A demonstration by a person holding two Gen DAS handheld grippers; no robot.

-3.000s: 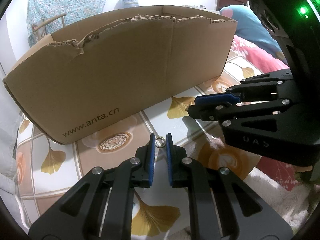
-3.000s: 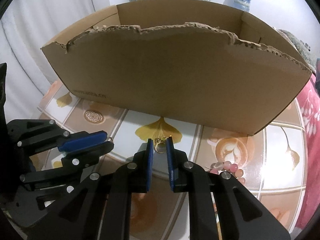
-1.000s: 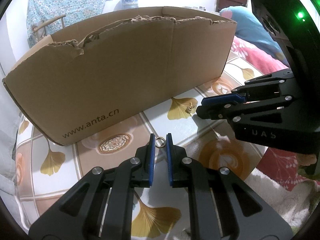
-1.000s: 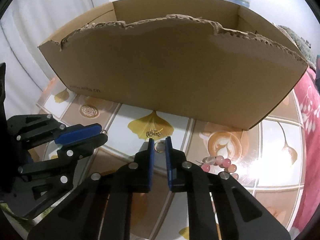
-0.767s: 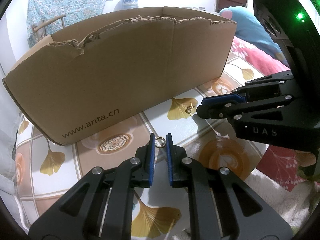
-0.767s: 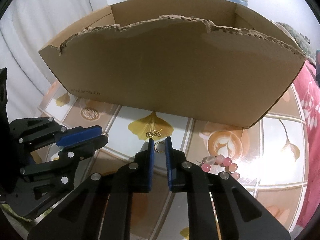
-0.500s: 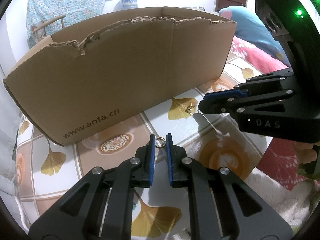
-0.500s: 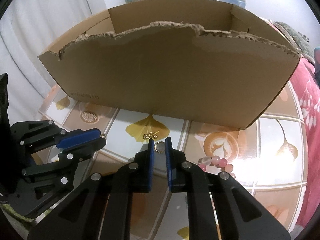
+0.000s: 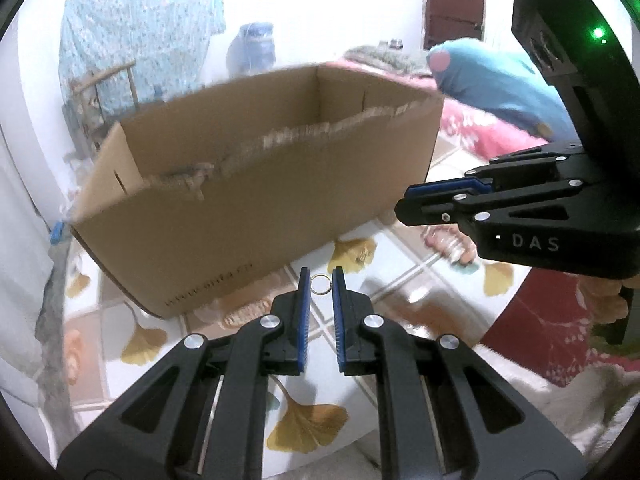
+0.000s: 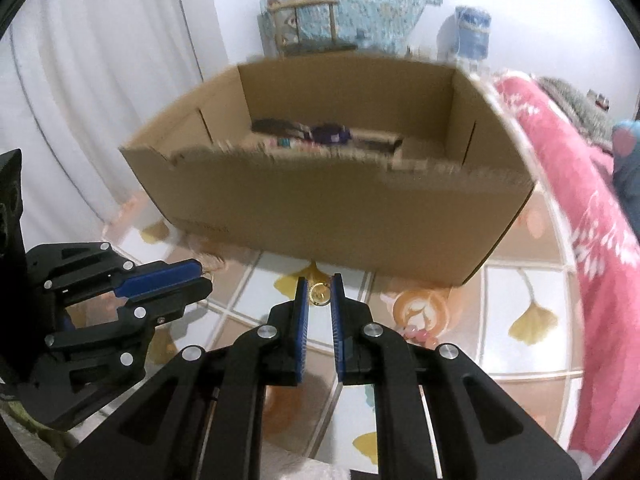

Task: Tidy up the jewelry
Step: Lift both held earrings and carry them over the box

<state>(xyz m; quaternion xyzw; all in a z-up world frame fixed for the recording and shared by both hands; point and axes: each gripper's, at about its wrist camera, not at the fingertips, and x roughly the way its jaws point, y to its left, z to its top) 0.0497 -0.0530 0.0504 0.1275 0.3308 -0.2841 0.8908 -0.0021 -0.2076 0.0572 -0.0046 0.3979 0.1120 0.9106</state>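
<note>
My left gripper (image 9: 320,283) is shut on a thin gold ring (image 9: 320,283), held in the air in front of the cardboard box (image 9: 256,208). My right gripper (image 10: 319,293) is shut on a gold ring (image 10: 319,293), also raised. The right gripper shows at the right of the left wrist view (image 9: 412,200); the left gripper shows at the left of the right wrist view (image 10: 196,278). The open box (image 10: 332,216) holds several dark items (image 10: 320,136) at its far side. A small gold piece (image 9: 362,255) lies on a yellow leaf print.
A pink bead bracelet (image 10: 420,334) lies on the patterned tabletop (image 10: 520,280) right of my right gripper; it also shows in the left wrist view (image 9: 448,244). A pink blanket (image 10: 580,208) lies at the right. A white curtain (image 10: 100,80) hangs at the left.
Both grippers have risen with their rings, so the box's open top and contents now show. The views are blurred from the motion.
</note>
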